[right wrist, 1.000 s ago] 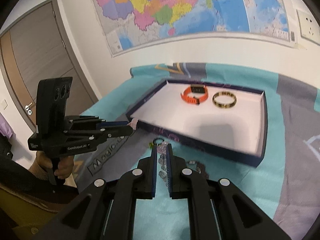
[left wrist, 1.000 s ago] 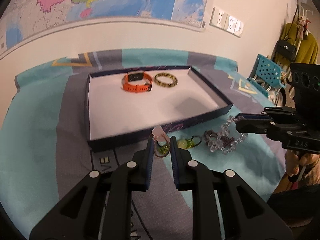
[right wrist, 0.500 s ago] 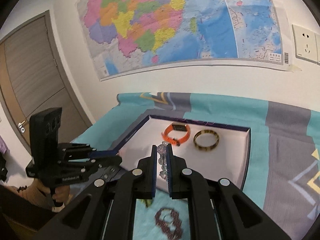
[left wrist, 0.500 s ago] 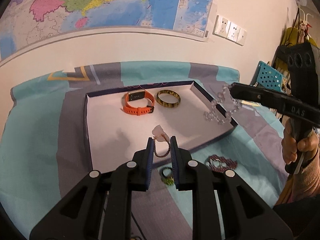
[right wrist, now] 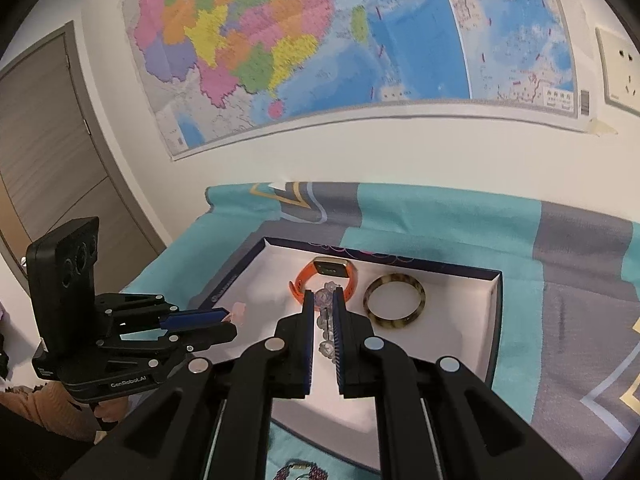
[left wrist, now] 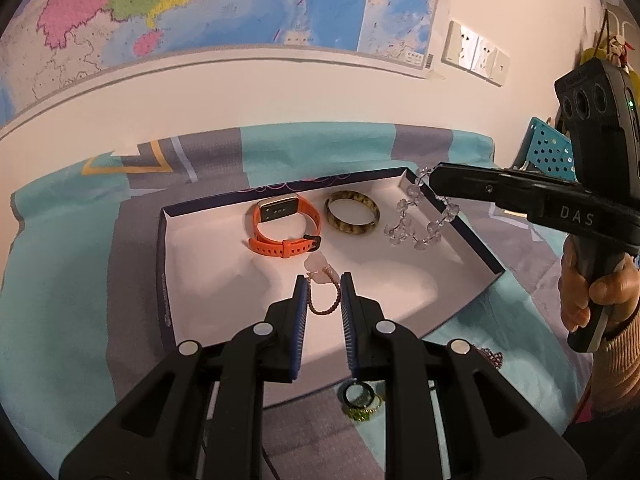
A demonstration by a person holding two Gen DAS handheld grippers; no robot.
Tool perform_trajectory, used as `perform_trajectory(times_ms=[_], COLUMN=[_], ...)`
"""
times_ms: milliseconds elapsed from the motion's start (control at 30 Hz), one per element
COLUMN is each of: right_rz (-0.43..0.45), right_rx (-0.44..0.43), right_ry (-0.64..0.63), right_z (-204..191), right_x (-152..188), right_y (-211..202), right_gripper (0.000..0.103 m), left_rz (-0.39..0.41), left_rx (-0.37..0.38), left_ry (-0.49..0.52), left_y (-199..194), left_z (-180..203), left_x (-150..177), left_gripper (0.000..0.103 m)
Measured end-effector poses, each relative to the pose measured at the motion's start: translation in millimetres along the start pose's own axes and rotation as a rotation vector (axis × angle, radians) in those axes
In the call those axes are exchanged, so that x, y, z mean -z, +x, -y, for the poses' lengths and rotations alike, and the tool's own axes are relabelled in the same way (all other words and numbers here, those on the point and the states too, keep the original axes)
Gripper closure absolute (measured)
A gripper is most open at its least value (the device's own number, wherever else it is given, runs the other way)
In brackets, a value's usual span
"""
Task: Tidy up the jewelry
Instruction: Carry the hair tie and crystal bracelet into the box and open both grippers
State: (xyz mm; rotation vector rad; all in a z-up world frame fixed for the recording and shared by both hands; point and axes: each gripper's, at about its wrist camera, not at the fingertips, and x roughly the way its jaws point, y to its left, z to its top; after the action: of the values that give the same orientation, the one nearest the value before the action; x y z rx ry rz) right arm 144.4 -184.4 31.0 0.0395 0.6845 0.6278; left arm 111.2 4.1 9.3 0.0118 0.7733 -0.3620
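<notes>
A thin brown cord bracelet [left wrist: 322,300] with a pale pink charm is pinched between the fingers of the left gripper [left wrist: 323,285] above the white floor of a shallow dark-rimmed box [left wrist: 486,258]. A clear crystal bead bracelet [left wrist: 416,220] is clamped in the right gripper [right wrist: 323,300] and hangs over the box's right side. An orange watch [left wrist: 286,226] and a tortoiseshell bangle [left wrist: 352,220] are seen lying side by side at the back of the box, which is set on a teal and grey cloth [left wrist: 80,280]
</notes>
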Motion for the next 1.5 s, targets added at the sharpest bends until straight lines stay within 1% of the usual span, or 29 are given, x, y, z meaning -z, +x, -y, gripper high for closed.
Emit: perform_trajectory(times_ms=[267,633,800,1233,1400,1500], right_rz=[-0.032,-0.054,-0.061,-0.105,-0.127,-0.125], right_rx=[0.003,-0.013,-0.007,0.008,0.015,0.026], right_ry=[0.034,0.059,0.066,0.074,0.078,0.083], right_z=[12,20,25,32,36,37], right_x=[0,2,1,9,11,11], right_y=[21,36,41,57,61,60], right_gripper=[0.096,0.096,0.096,0.095,0.093,0.091], left_rz=[-0.035,-0.083,-0.109,-0.137,-0.14,-0.137], left_rx=[-0.004,-0.026,-0.037,-0.061,-0.058,-0.057], left_ry=[-0.013,-0.032,-0.045,-0.057,-0.073,-0.077], left_y=[21,46,58,73,77,76], left_z=[-4,-8,-12,-15,-19,-20], left_x=[-7,-13,-13,-14,-14,-13], left_gripper=[0.086,0.086,0.086,0.085,0.084,0.084])
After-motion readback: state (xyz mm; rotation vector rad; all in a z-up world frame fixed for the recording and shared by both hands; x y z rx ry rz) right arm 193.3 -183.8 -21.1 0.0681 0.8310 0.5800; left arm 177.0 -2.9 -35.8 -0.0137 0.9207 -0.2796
